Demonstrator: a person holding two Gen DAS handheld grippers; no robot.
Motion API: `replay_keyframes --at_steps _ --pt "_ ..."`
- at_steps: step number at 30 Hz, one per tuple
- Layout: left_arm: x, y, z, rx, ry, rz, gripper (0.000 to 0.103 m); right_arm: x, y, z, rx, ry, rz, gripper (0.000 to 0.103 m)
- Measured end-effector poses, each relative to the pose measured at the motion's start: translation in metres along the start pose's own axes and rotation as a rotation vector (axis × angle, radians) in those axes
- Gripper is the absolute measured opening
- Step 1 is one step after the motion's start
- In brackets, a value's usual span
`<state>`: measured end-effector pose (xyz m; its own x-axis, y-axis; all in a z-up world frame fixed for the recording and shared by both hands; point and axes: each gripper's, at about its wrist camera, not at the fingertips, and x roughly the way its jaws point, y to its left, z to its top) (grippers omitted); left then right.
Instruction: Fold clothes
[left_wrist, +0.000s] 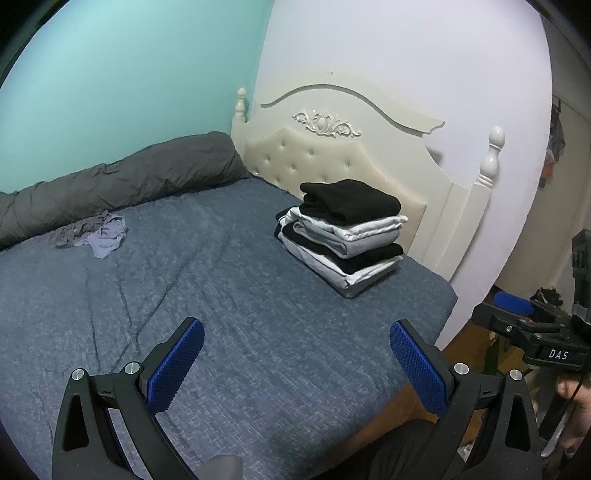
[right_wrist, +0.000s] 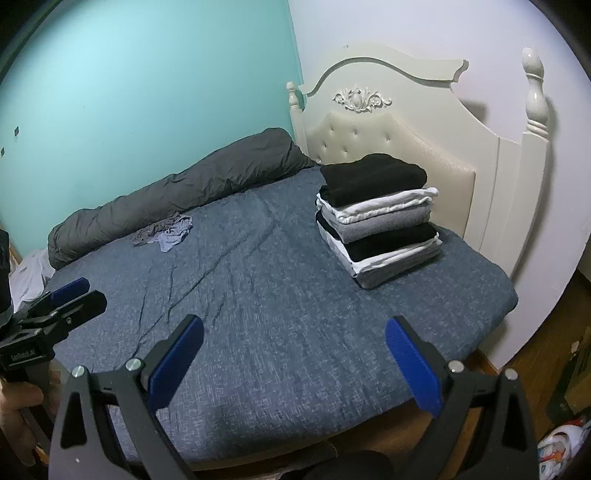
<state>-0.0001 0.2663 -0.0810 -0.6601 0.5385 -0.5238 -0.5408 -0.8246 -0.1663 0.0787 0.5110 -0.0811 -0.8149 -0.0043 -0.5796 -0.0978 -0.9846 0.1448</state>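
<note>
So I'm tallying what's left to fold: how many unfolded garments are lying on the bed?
1, as far as shows: a crumpled grey-lilac garment beside the grey duvet roll. It may be more than one piece bunched together. The folded stack sits by the headboard.

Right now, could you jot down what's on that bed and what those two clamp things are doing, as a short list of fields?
folded stack: black, white and grey items, near the headboard
crumpled garment: unfolded, beside the grey rolled duvet
bed cover: blue, wrinkled
left gripper: open, holding nothing
right gripper: open, holding nothing

Matt woven bedspread, glossy headboard
</note>
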Motion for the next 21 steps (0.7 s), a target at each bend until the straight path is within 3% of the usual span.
replay_keyframes --at_steps 21 --pt "-0.0067 -0.0071 -0.001 0.03 -0.005 -0.005 0.103 -0.0091 0.0016 -0.0031 -0.008 -0.022 -0.004 0.099"
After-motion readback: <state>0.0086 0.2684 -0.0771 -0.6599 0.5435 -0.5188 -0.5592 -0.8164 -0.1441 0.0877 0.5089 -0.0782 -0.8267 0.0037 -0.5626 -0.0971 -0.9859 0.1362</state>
